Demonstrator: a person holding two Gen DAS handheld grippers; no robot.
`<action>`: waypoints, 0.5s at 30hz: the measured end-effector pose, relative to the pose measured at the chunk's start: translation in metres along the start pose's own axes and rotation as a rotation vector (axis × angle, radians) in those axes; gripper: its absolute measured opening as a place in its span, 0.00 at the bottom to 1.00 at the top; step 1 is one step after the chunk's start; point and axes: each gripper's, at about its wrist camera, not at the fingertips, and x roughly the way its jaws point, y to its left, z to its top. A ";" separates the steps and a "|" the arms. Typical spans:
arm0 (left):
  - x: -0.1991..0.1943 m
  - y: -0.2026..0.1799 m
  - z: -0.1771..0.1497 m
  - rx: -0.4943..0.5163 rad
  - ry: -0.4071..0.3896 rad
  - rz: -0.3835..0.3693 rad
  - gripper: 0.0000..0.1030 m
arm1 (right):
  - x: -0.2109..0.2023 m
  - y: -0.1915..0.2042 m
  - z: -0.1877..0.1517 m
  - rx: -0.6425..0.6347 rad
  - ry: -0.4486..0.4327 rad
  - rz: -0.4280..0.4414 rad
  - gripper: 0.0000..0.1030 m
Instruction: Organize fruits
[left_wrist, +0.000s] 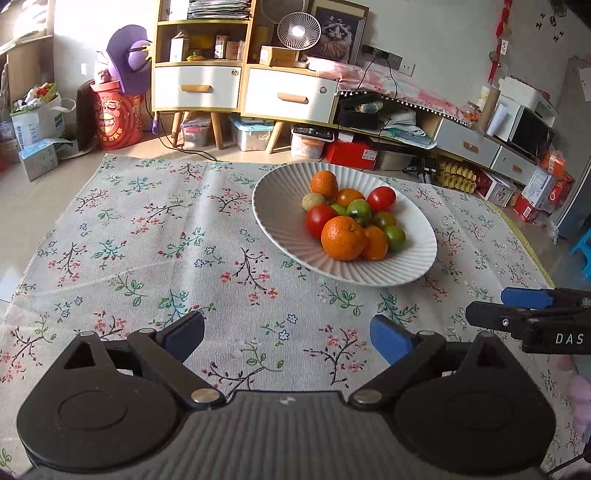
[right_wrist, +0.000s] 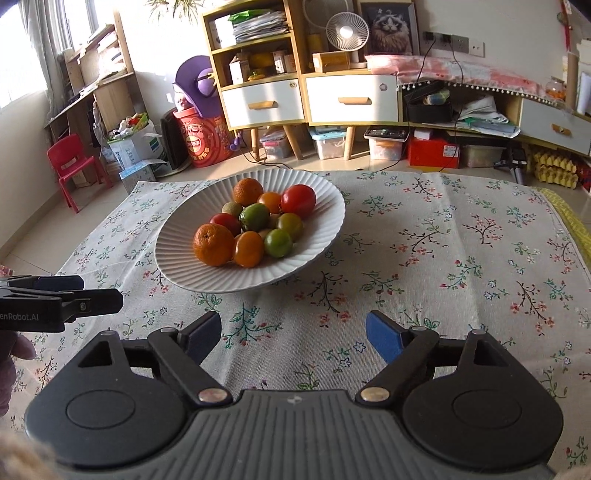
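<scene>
One white ribbed plate (left_wrist: 280, 221) sits on the flowered cloth (left_wrist: 147, 240), heaped with fruit: three or four oranges (left_wrist: 343, 238), two red tomatoes (left_wrist: 381, 198), about four green ones (right_wrist: 277, 242) and one brownish fruit (left_wrist: 313, 201); the pile hides some. The left gripper (left_wrist: 287, 338) and right gripper (right_wrist: 293, 338) are both spread wide, empty, over bare cloth near the plate. Each one's far side is cut off in the other's view.

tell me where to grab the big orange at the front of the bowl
Grip the big orange across its round middle, coming from above and the near side. It sits on top at the near edge of the bowl; a smaller orange touches one side, so keep the jaws clear of that.
</scene>
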 end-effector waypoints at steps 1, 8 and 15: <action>-0.003 -0.001 -0.004 -0.001 0.008 0.009 0.94 | -0.002 0.000 -0.002 0.002 0.003 -0.008 0.81; -0.023 -0.015 -0.028 -0.002 0.000 0.106 0.98 | -0.018 0.009 -0.022 0.000 0.026 -0.088 0.90; -0.037 -0.028 -0.035 0.001 -0.003 0.124 0.99 | -0.027 0.017 -0.031 -0.022 0.020 -0.138 0.94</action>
